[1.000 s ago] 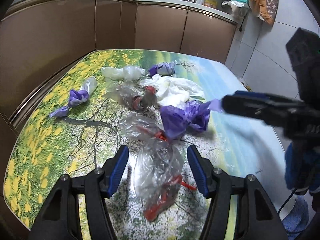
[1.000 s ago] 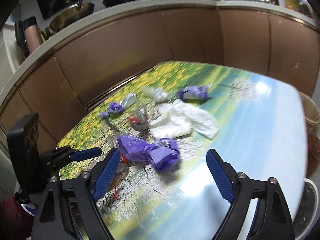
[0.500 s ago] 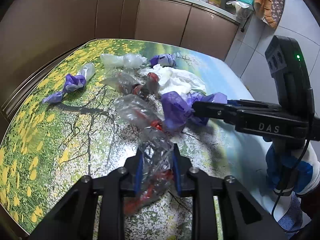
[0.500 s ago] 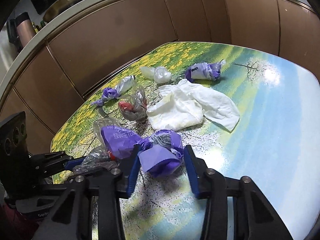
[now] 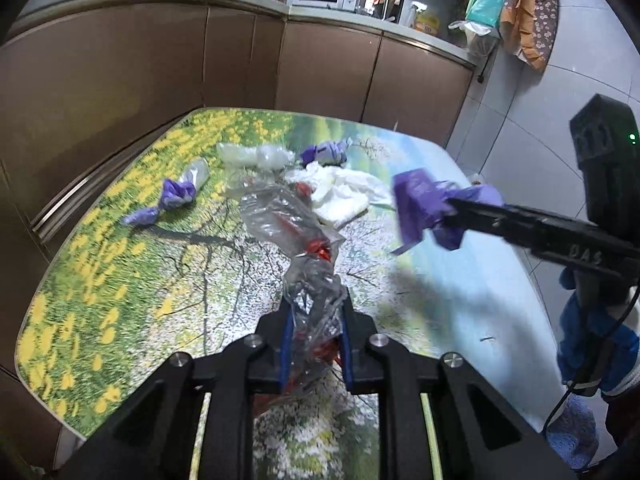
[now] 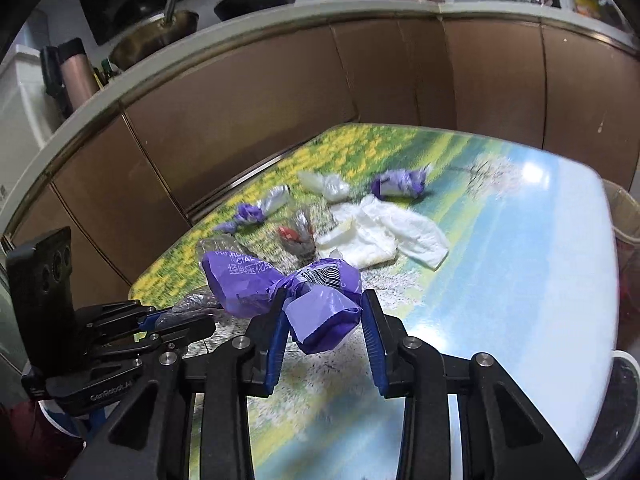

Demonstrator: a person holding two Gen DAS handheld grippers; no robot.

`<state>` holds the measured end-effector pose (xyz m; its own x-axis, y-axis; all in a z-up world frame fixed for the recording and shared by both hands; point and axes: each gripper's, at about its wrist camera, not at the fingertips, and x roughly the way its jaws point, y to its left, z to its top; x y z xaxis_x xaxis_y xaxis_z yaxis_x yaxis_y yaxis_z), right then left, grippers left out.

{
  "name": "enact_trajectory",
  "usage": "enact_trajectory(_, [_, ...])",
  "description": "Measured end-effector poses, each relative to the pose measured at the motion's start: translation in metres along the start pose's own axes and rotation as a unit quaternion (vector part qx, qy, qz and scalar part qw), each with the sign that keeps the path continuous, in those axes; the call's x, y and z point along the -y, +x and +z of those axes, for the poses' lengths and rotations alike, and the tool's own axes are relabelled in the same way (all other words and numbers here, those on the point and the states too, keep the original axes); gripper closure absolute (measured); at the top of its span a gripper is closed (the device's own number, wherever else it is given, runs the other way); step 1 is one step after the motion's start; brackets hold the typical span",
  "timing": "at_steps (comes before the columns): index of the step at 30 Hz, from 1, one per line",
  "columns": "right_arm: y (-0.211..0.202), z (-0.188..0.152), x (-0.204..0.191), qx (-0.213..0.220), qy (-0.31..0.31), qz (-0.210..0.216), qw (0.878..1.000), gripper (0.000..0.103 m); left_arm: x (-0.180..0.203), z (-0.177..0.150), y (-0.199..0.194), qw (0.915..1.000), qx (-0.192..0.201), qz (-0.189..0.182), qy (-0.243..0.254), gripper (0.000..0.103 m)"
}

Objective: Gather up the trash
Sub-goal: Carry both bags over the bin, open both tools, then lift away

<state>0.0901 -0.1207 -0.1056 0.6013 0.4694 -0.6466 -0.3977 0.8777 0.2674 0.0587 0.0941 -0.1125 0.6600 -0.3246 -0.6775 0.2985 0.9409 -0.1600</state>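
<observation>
The clear plastic wrapper with red print [image 5: 310,280] is pinched between the pads of the left gripper [image 5: 314,344], whose jaws have just been closing on it; its far end trails ahead of the fingertips, and whether that end touches the table [image 5: 120,280] I cannot tell. The crumpled purple wrapper [image 6: 320,304] is clamped in the right gripper [image 6: 324,334], jaws likewise just closed, one lobe bulging out to the left of the fingers.

Two pieces are in hand, so collection looks under way but far from finished. Beyond both sets of fingertips lie a white tissue [image 6: 384,232], a small clear wrapper with red [image 6: 296,232], a purple-and-silver twist [image 6: 256,208], a whitish plastic wad [image 6: 324,184] and another purple wrapper [image 6: 400,184]. A lined bin [image 6: 624,216] sits past the table's right edge, probably the drop point.
</observation>
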Motion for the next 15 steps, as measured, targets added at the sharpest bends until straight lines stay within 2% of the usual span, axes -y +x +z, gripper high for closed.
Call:
enact_trajectory(7, [-0.079,0.003,-0.009,0.073,0.003,-0.017,0.997,0.068,0.009,0.010,-0.049,0.9987,0.047,0.017,0.007,0.086])
enact_trajectory(15, [-0.175,-0.005,-0.013,0.158,0.005,-0.058,0.986,0.068,0.036,0.031,-0.097,0.9936,0.105,0.022,0.037,0.086])
